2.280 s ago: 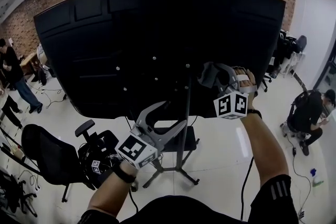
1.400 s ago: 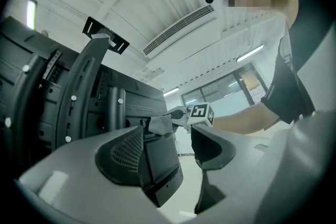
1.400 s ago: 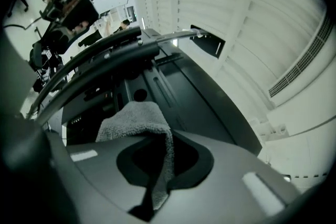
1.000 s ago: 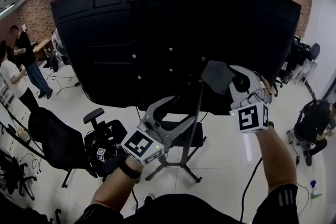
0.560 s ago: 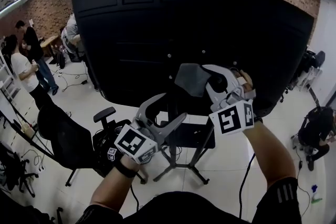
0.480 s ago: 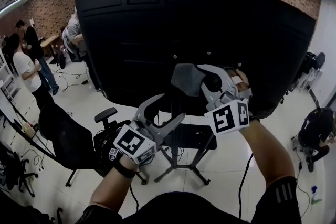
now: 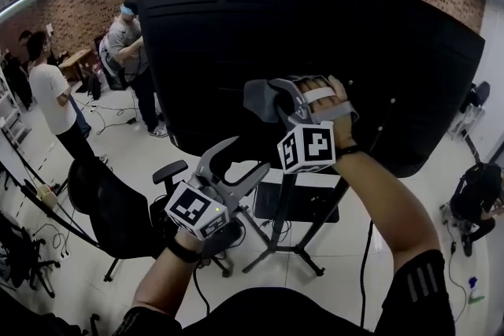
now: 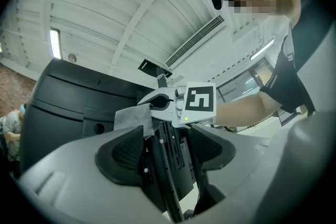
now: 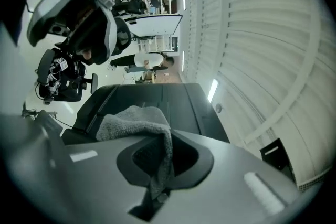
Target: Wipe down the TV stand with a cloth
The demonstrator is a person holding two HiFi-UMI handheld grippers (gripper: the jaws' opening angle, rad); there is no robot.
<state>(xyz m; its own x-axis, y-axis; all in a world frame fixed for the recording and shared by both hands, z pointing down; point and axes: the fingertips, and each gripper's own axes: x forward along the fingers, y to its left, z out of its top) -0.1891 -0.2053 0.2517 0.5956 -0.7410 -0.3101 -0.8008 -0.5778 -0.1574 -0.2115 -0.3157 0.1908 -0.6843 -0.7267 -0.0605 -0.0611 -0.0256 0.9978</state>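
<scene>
The back of a large black TV fills the head view, carried on a black stand with a pole and splayed legs. My right gripper is raised in front of the TV's back, shut on a grey cloth. In the right gripper view the cloth hangs down between the jaws of that gripper. My left gripper is lower, near the pole, and stands open. In the left gripper view the stand's pole runs between its open pads.
A black office chair stands on the white floor at left. Two people are at the far left, another is low at right. A dark shelf sits low on the stand. Cables trail over the floor.
My right gripper with the cloth has moved left and upward across the TV's back. The head view has shifted, so the TV now sits further right. My left gripper stays open, low near the pole.
</scene>
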